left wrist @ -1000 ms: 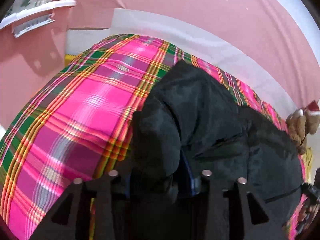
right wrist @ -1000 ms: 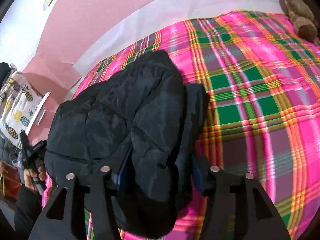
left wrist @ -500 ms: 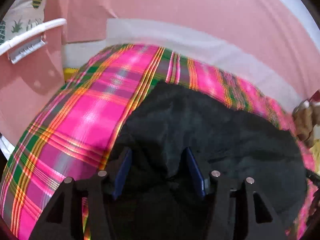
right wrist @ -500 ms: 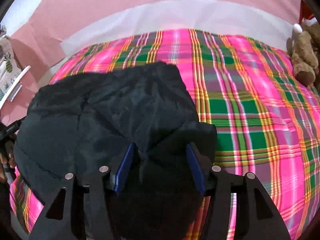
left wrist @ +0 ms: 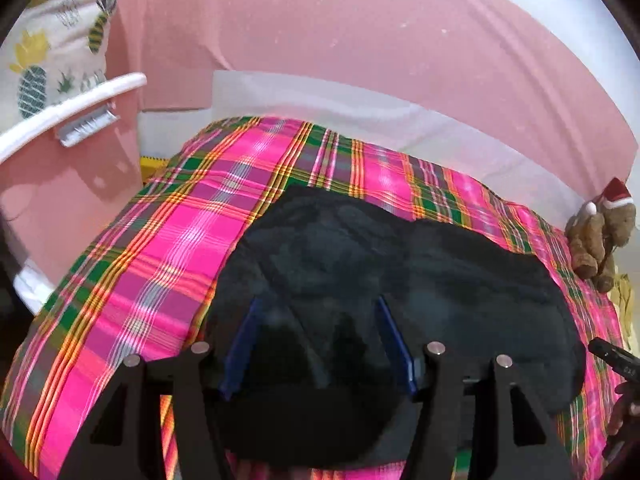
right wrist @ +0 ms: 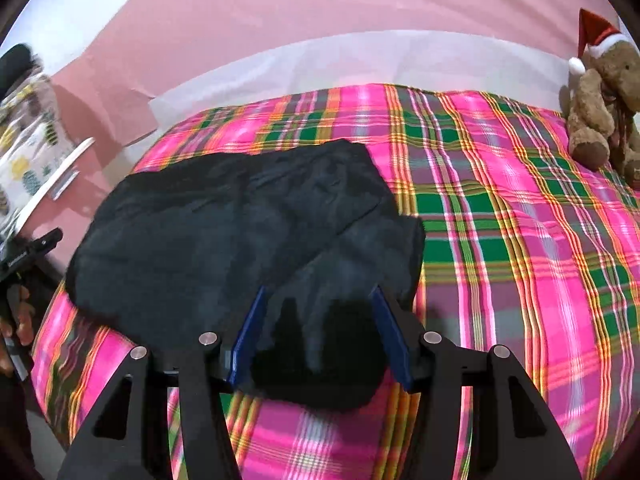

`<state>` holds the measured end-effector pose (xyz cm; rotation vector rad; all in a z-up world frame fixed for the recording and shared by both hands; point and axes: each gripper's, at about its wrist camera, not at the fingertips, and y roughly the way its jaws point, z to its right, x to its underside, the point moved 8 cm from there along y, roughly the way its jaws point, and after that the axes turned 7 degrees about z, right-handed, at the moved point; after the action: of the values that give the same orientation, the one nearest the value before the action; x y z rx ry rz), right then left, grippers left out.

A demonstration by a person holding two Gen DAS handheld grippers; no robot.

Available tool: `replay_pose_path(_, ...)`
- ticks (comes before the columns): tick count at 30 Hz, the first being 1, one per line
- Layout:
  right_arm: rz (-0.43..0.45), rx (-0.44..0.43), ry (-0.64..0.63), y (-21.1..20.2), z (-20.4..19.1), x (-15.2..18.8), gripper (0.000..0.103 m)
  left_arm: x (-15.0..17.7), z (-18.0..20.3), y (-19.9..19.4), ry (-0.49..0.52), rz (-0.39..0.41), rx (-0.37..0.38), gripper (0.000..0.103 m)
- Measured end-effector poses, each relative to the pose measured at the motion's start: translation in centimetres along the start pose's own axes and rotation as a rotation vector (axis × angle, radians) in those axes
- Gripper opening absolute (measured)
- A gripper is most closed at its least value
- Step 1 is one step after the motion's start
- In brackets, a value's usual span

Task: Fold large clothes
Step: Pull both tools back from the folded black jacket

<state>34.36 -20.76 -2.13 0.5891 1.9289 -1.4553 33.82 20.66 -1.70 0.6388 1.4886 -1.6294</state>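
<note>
Black padded jacket (right wrist: 240,232) lies folded into a thick bundle on the pink-and-green plaid bedspread (right wrist: 520,240), filling centre and lower left of the right wrist view; in the left wrist view it fills centre and lower right (left wrist: 400,280). A narrower flap of it lies across the lower centre of the right view.

Left gripper (left wrist: 318,340): blue pads spread. Jaws have just been opening, and dark fabric shows between them with a gap at each pad, so I judge it released, not pinched. Right gripper (right wrist: 320,332): pads also spread, the flap's near end showing between them. No pad visibly presses the cloth, though black on black makes contact hard to rule out.

Step in hand, as I judge it: letting go after laying a fold.

To do it well:
- Lift both tools straight off the cloth with jaws wide, so no pad drags the top layer and springs the fold.
- Padded fabric is springy; expect the bundle to puff up. Press flat along the crease before any further fold.
- The flap at lower centre of the right view overhangs the main body unevenly; square its edge to the bundle.
- Bundle sits near the bed's lower-left edge in the right view; keep it from sliding off.

Stuffed toy in a Santa hat (right wrist: 600,100) sits at upper right, well apart.
</note>
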Motion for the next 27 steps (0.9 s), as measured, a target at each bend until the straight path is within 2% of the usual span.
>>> replay_pose_path(6, 0.035, -0.044, -0.037, -5.8, -2.9, 2.9, 0.056, 2.6, 4.1, -7.8, 0.055, 0.036, -0.003, 0.068)
replay_pose_path(12, 0.081, -0.045, -0.074, -10.8, -4.4, 5.3, 0.060, 6.5, 7.7, -13.8, 0.111, 0.042, 0.003, 0.073)
replay_pose_path(21, 0.118, -0.013, -0.105, -15.2, -5.5, 8.5, 0.060, 10.6, 10.7, -19.0, 0.138, 0.036, 0.023, 0.073)
replay_pose_path(27, 0.100, -0.005, -0.128, -16.1, -6.8, 10.8, 0.060, 13.6, 11.7, -20.5, 0.148, 0.015, 0.007, 0.073)
